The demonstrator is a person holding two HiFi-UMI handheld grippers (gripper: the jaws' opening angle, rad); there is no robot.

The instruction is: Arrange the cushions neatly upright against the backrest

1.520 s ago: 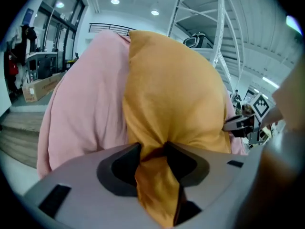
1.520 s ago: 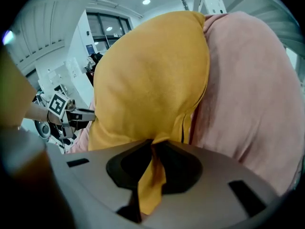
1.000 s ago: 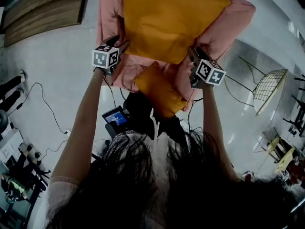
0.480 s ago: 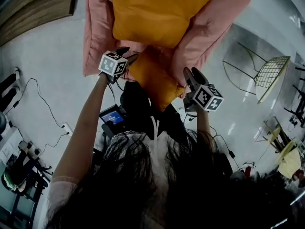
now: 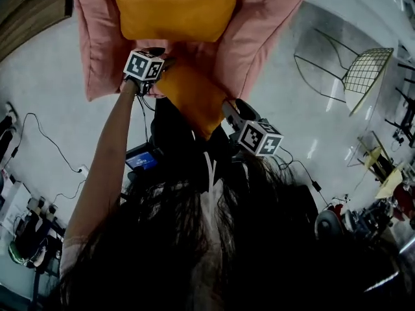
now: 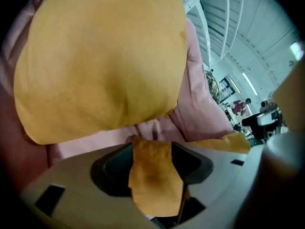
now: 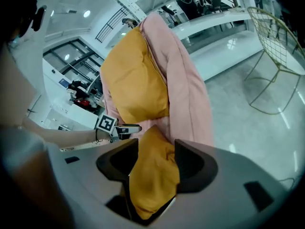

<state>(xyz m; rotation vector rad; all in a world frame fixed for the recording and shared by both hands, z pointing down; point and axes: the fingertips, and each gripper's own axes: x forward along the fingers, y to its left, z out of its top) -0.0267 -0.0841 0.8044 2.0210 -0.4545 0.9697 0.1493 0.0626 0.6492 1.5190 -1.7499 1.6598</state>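
A large yellow cushion (image 5: 175, 8) (image 6: 100, 56) (image 7: 133, 80) stands upright against the backrest of the pink armchair (image 5: 256, 31) (image 7: 183, 94). In front of it a small yellow cushion (image 5: 188, 96) (image 7: 152, 175) hangs between the two grippers, over the seat's front edge. My left gripper (image 5: 165, 60) (image 6: 151, 163) is shut on one corner of it (image 6: 152, 171). My right gripper (image 5: 228, 109) (image 7: 155, 161) has the other end between its jaws, which are opening; the fabric still touches both sides.
A wire-frame chair (image 5: 363, 76) (image 7: 276, 42) stands on the shiny floor to the right. Cables (image 5: 39, 135) trail over the floor at the left. A device with a blue screen (image 5: 141, 161) sits below the left arm. The person's dark hair fills the bottom of the head view.
Both grippers drew the small cushion back from the seat toward the person. The right gripper dropped lower and nearer; the armchair slid up in the head view.
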